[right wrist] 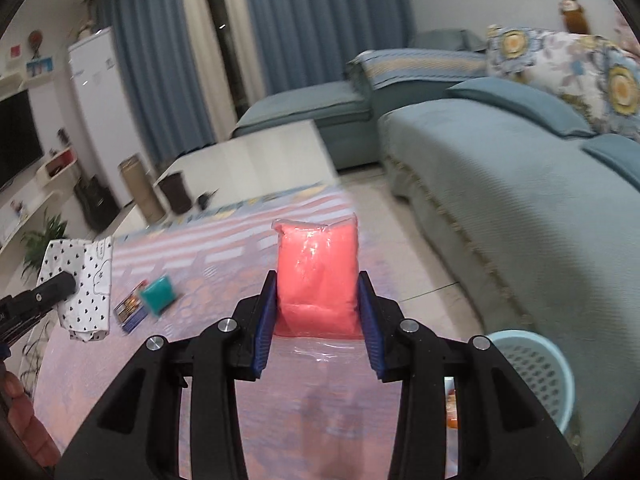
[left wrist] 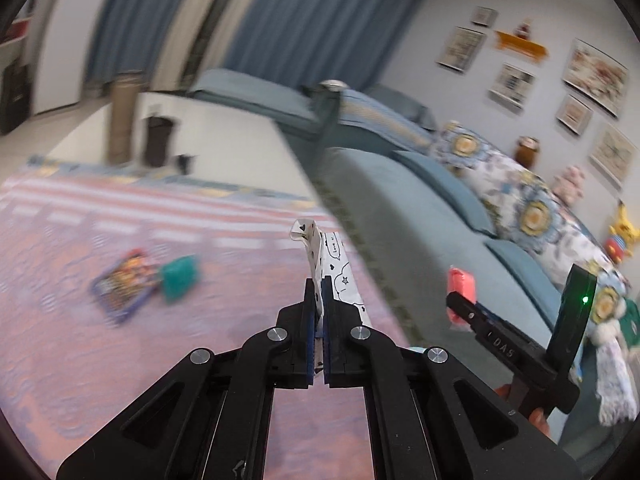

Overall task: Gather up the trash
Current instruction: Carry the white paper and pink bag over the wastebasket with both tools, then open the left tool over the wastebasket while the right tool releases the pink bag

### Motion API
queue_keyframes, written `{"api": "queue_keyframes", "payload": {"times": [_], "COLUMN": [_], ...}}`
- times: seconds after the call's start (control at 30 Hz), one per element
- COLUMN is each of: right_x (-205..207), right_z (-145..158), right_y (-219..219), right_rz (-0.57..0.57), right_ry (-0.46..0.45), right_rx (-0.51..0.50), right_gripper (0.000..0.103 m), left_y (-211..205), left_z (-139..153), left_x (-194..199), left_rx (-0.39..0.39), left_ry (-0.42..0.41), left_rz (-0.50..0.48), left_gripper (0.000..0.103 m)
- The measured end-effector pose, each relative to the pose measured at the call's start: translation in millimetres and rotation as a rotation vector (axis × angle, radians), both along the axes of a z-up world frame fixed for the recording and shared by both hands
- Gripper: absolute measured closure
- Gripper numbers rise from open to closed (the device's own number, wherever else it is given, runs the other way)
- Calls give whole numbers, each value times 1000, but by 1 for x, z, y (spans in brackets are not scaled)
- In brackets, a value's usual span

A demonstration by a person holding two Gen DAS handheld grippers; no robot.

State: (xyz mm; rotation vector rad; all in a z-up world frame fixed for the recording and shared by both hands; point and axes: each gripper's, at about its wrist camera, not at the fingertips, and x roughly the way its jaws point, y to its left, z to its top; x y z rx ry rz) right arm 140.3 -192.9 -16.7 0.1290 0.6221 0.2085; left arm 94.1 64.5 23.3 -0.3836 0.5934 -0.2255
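Note:
My left gripper (left wrist: 319, 286) is shut on a white wrapper with black hearts (left wrist: 334, 268), held above the pink rug; the wrapper also shows in the right wrist view (right wrist: 86, 284). My right gripper (right wrist: 318, 284) is shut on a pink plastic packet (right wrist: 318, 276), which also shows at the right of the left wrist view (left wrist: 460, 280). On the rug lie a teal packet (left wrist: 180, 278) (right wrist: 159, 294) and a colourful flat snack pack (left wrist: 124, 284) (right wrist: 129, 310), ahead and to the left of both grippers. A light blue basket (right wrist: 538, 376) stands low right, beside the right gripper.
A blue sofa (right wrist: 500, 184) with floral cushions (left wrist: 520, 196) runs along the right. A white low table (right wrist: 256, 160), a dark bin (right wrist: 176, 192) and a tan cylinder bin (right wrist: 140, 188) stand beyond the pink rug (left wrist: 120, 360). A TV unit (right wrist: 16, 140) is at far left.

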Motion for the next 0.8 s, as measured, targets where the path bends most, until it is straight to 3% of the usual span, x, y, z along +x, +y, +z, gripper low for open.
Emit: {"api": "queue_keyframes", "payload": {"times": [0.13, 0.27, 0.57, 0.8], "right_x": [-12, -23, -26, -23], "right_z": [1, -16, -79, -115], "right_y": [-49, -99, -175, -203], "right_rz": [-95, -208, -386, -452], "right_ry": [5, 59, 272, 382], "right_rx": [3, -12, 6, 38], "right_gripper": [68, 68, 68, 67], "left_y": [-57, -107, -224, -270], "left_z": [9, 3, -54, -97], "left_x": [17, 34, 64, 80], "left_rx": [6, 11, 62, 121], "left_ry": [-24, -12, 103, 212], "left_rz": [-117, -223, -472, -553], "left_gripper": [103, 103, 103, 102]}}
